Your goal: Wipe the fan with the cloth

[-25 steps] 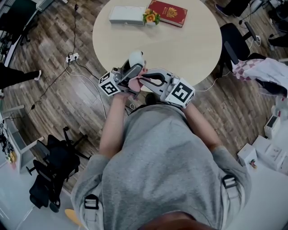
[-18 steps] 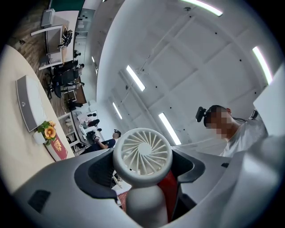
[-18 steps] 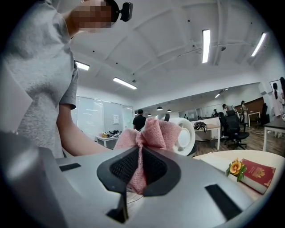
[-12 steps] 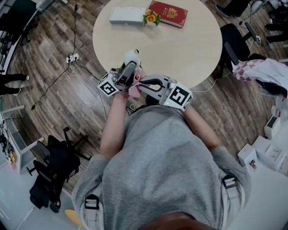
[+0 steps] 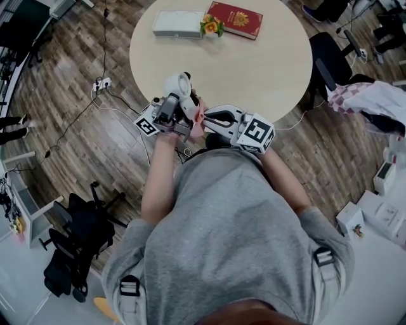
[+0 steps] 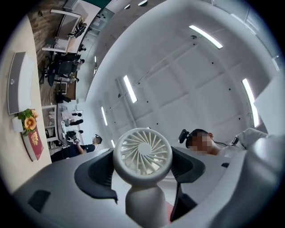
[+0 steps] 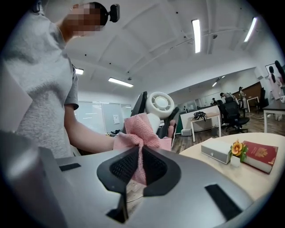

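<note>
A small white fan is held up off the round table, its handle pinched in my left gripper, which is shut on it. In the left gripper view the fan stands between the jaws with its round grille facing the camera. My right gripper is shut on a pink cloth. In the right gripper view the cloth bunches out of the jaws and presses against the fan's handle just below the fan head.
At the table's far side lie a white box, a small flower pot and a red book. A black office chair stands to the right, another chair at lower left. Cables and a power strip lie on the wooden floor.
The left gripper has turned the fan, so its round head now faces up and left. The right gripper with the cloth has stayed against the handle, shifting slightly.
</note>
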Motion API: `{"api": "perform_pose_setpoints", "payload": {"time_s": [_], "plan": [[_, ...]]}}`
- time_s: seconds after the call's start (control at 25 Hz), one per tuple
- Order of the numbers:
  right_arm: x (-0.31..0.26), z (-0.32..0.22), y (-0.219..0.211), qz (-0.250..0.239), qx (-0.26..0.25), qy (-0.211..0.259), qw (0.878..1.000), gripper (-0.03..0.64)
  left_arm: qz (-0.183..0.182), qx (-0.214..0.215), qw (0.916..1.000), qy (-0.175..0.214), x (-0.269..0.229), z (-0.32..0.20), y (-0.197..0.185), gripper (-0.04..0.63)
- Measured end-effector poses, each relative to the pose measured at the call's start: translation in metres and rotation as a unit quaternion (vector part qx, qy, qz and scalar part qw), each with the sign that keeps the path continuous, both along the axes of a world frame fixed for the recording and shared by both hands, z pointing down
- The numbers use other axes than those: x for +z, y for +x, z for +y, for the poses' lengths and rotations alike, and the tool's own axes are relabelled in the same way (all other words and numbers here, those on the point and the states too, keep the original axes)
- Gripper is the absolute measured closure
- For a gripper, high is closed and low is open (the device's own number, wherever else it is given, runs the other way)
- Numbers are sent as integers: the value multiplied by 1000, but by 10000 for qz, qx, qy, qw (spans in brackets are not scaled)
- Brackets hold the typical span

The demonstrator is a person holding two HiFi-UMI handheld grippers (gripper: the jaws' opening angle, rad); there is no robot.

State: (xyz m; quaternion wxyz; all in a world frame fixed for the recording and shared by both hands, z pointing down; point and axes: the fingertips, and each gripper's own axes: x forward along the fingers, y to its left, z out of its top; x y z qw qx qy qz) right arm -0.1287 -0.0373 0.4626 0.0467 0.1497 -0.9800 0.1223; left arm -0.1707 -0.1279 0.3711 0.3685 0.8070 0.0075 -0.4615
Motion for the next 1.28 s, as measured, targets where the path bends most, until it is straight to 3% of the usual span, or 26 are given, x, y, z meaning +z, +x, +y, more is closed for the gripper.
{"api": "perform_pose_setpoints", "payload": {"time_s": [0.2,0.48,1.0,1.28], "plan": [[0,-17,11,160,217,121,9996,587,-477,310,9980,276,0,15,21,225],[-11,-33,17,232,301,356,9986,588,-1129,410,9917,468,8,25,43,225],[-21,-20,3,130,107,407,9990,588,-1268,148,9916,202,30,16,29,225],[-10,-3,-11,48,-198,129,9997,586,-1472,-130,9890,90,39,7,23,225]]}}
